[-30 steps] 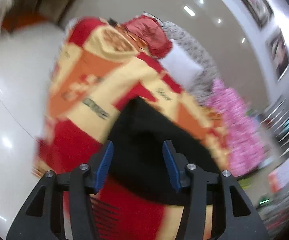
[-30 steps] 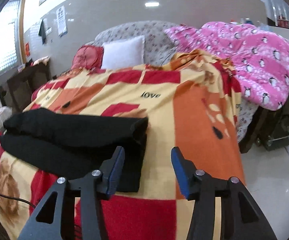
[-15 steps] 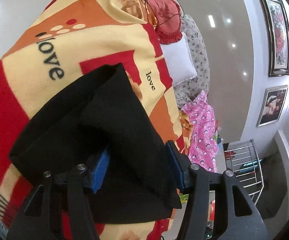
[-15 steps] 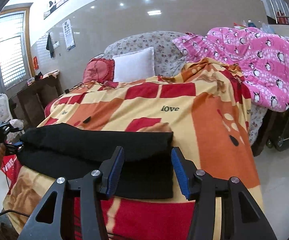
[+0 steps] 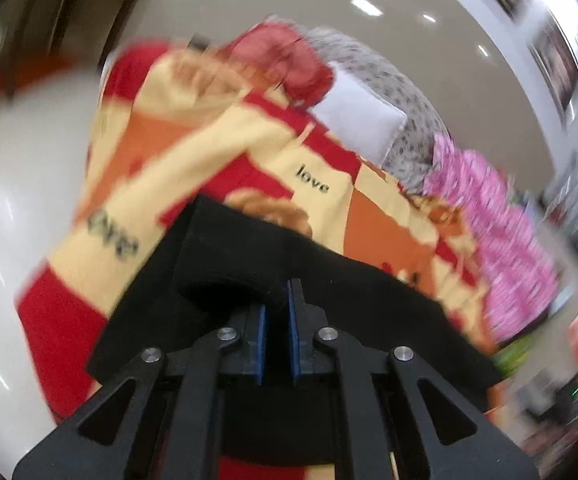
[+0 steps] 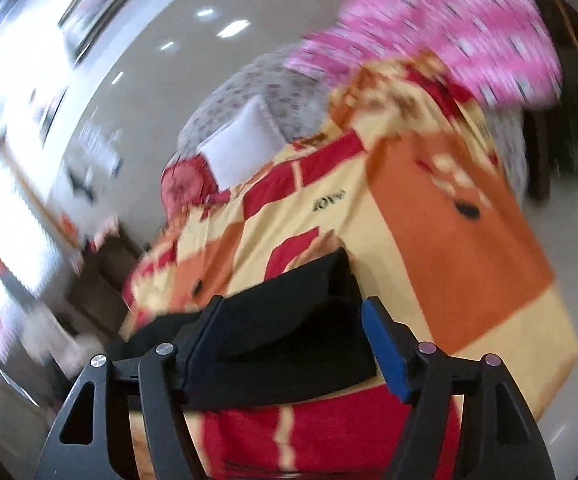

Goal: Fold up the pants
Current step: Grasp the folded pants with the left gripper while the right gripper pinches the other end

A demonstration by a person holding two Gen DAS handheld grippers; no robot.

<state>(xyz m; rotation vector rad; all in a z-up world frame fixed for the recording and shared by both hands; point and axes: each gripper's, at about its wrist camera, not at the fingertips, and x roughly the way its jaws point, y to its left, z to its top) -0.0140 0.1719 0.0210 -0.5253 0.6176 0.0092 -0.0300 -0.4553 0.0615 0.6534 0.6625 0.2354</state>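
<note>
The black pants [image 5: 329,300] lie folded on a bed with a red, orange and yellow blanket [image 5: 209,152]. My left gripper [image 5: 276,300] is shut on a rolled fold of the pants at their near edge. In the right wrist view the pants [image 6: 289,320] lie just ahead of my right gripper [image 6: 293,320], which is open, with the folded end of the pants between its fingers. Both views are blurred by motion.
A white pillow [image 5: 357,120] and a red cushion [image 5: 289,64] lie at the head of the bed against a grey floral headboard [image 5: 409,120]. A pink quilt [image 6: 449,32] is heaped on the far side. Pale floor [image 5: 17,184] lies to the left.
My left gripper has closed on a fold of the pants. My right gripper has moved in over the pants' end and both cameras have tilted.
</note>
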